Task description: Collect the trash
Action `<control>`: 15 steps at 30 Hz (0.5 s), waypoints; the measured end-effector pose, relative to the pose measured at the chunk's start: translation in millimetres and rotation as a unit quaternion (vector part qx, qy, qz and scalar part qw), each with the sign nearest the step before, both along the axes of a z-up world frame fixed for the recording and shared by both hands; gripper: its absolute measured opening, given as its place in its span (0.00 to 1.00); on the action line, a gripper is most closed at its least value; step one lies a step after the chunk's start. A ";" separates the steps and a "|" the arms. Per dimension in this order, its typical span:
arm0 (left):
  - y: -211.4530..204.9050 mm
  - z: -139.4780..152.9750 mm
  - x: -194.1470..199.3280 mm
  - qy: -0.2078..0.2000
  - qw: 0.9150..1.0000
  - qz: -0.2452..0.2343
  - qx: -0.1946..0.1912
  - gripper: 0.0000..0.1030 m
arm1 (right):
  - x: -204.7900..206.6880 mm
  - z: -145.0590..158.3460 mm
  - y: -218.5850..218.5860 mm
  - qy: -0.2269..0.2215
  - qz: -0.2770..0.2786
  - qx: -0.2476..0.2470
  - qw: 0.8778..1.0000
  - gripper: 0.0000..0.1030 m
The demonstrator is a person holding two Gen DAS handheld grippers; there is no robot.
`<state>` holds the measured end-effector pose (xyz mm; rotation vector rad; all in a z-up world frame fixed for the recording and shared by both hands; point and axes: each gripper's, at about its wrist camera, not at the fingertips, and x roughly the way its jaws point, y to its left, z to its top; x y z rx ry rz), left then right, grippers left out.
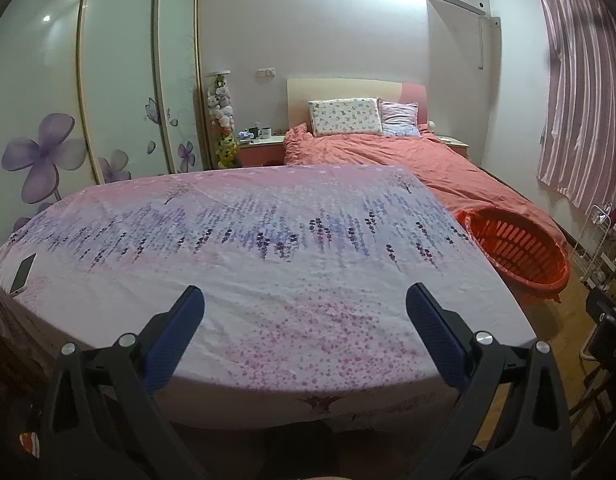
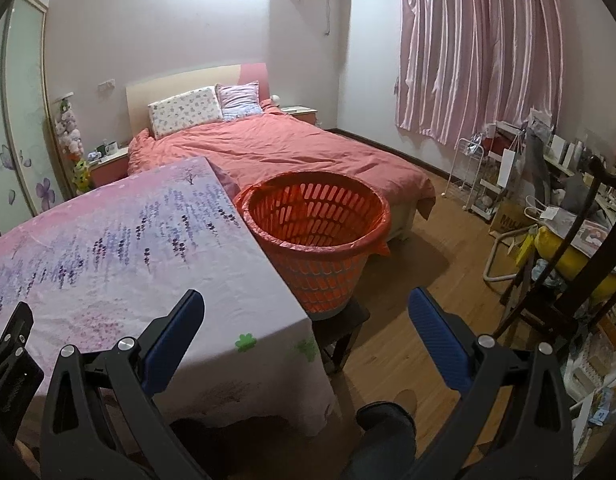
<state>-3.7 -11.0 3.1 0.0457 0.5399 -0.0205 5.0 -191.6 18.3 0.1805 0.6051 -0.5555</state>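
I hold the left gripper over the near edge of the floral-covered table, jaws apart, gripping nothing. The right gripper, jaws likewise apart, hangs off the table's right corner. The orange basket stands just beside the table's right edge; beyond the table lies the bed.

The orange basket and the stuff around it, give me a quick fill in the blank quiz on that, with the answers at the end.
1. The orange basket stands on a dark ____, not on the floor.
2. The basket sits beside the flowered table cover and in front of the ____ with the red quilt.
3. On the cover's far left edge lies a ____.
4. The left gripper and the right gripper are both ____, holding nothing.

Missing words: stool; bed; phone; open
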 end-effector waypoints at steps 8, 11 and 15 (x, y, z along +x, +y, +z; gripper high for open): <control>1.8 6.6 -1.9 -0.009 1.000 0.006 -0.005 0.96 | -1.7 4.3 3.7 -0.006 0.004 0.006 1.000 0.98; 2.1 7.9 -2.0 -0.009 1.000 0.005 -0.008 0.96 | -1.5 4.9 3.1 -0.008 0.003 0.009 1.000 0.98; 2.2 9.5 -2.6 -0.012 1.000 0.004 -0.010 0.96 | -1.6 5.6 4.0 -0.010 0.005 0.010 1.000 0.98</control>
